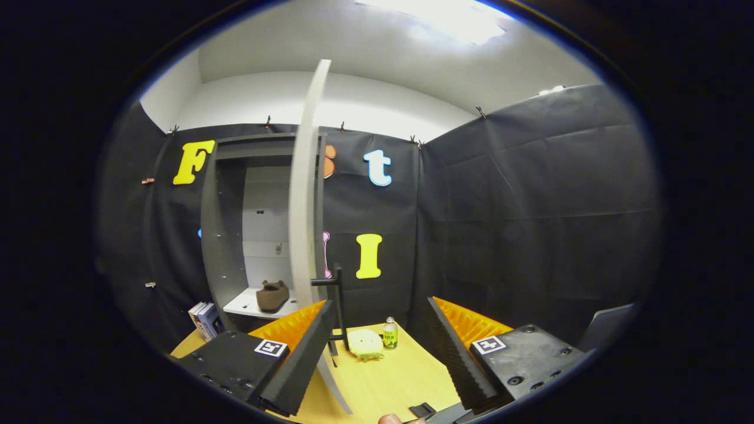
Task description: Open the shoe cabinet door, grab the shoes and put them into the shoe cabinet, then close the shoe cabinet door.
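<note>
The grey shoe cabinet [227,235] stands against the wall beyond my left finger, its interior showing. Its door [304,224] is swung out edge-on toward me, and the door's dark bar handle [337,300] sits just ahead of my left fingertip. A brown shoe [272,294] lies on the white shelf [244,306] inside the cabinet. My gripper [377,347] is open, with nothing between its fingers; the door's lower edge passes just inside my left finger [300,353].
On the wooden table [389,383] ahead of the fingers lie a pale yellow round object [365,343] and a small green-labelled bottle [390,334]. Books [205,320] lean beside the cabinet's left foot. A small dark clip [422,409] lies near the table's front.
</note>
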### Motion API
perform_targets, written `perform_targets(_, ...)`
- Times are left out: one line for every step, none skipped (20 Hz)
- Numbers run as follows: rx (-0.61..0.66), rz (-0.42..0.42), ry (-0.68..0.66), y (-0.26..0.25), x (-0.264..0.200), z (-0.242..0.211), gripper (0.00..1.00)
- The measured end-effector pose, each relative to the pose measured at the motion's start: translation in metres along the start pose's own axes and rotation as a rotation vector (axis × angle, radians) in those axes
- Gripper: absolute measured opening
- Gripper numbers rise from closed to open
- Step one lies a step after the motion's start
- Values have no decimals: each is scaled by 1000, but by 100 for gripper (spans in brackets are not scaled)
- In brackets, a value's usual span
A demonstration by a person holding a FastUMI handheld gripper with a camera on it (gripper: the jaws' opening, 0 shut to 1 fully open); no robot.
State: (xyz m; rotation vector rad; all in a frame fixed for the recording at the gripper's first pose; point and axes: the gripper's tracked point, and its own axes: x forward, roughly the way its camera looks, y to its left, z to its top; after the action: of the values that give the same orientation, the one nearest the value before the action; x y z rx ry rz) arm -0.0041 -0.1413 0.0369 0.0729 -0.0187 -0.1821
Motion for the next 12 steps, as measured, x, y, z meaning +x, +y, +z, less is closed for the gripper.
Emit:
perform_targets(-1,-1,19,-4,11,-9,99)
perform_targets(-5,3,37,-4,21,-16,99)
perform_targets(-4,8,50,-3,29,-22,98)
perform_targets(10,15,74,-2,34,-26,98)
perform_targets(34,32,92,4,35,-29,98)
perform_targets(50,40,109,9,35,-31,98)
perform_targets(51,40,105,10,34,-32,98)
perform_targets(44,40,102,12,36,-31,98)
perform_targets(41,47,107,15,34,-32,98)
perform_targets(47,50,110,19,32,-33,97)
perform_targets(56,52,118,24,29,-34,98)
perform_targets(65,57,119,29,26,-34,97)
